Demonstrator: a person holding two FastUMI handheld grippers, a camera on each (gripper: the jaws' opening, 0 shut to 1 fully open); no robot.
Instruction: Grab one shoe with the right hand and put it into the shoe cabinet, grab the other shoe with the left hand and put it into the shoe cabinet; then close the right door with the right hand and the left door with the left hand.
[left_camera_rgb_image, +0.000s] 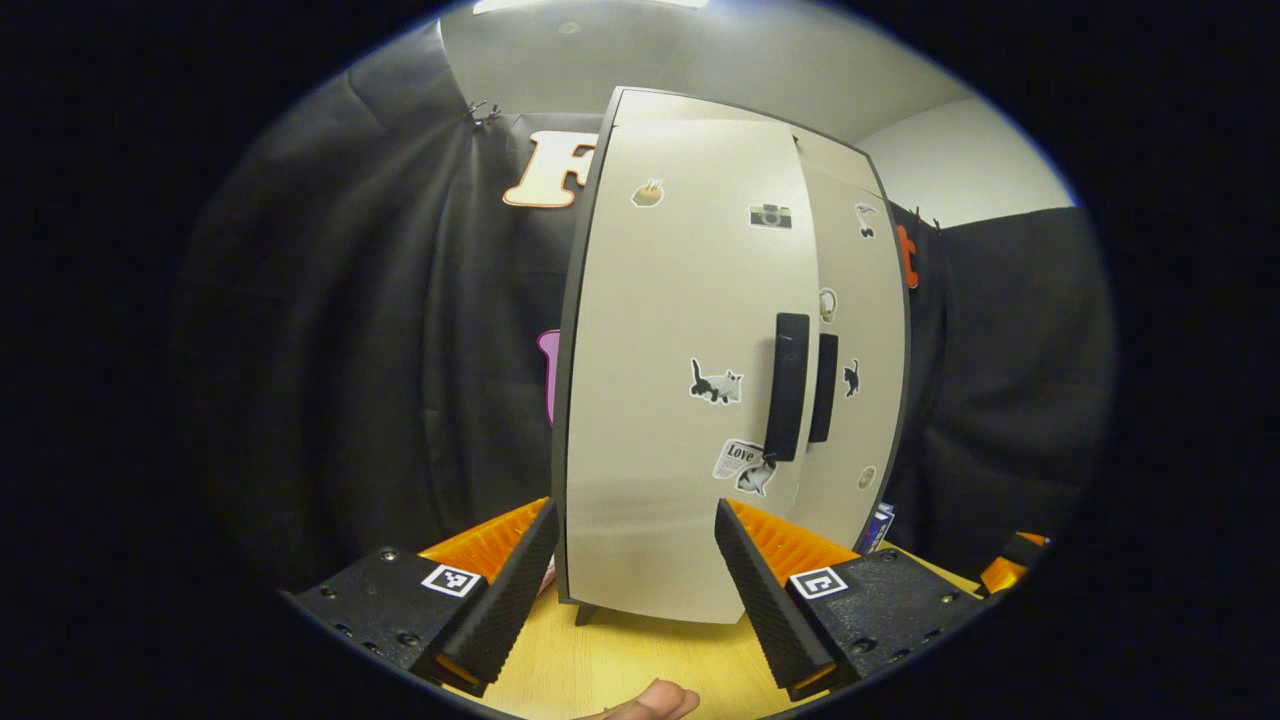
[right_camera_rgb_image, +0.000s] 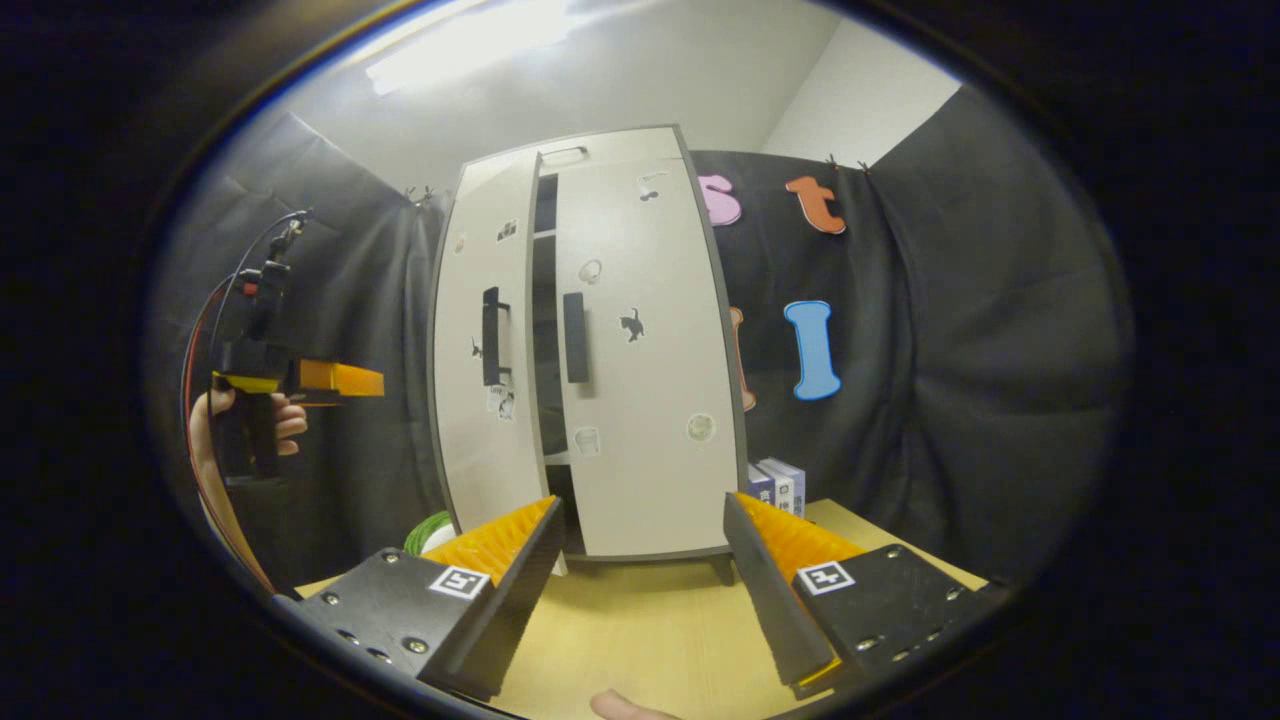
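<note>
My left hand-held gripper (left_camera_rgb_image: 635, 570) and right hand-held gripper (right_camera_rgb_image: 640, 565) both hang with fingers apart, holding nothing. The shoe cabinet (right_camera_rgb_image: 590, 350) stands on the tabletop (right_camera_rgb_image: 640, 640); the right gripper view reveals its left door (right_camera_rgb_image: 485, 360) slightly ajar and right door (right_camera_rgb_image: 640, 350) closed.

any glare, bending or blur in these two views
Left gripper view: the shoe cabinet bows outward from fisheye distortion, a soft sheen runs across its left door, and stickers stay sharp. Right gripper view: the ceiling light blows out to white, the cabinet's edges curve, and the left hand-held gripper looks slightly soft.
</note>
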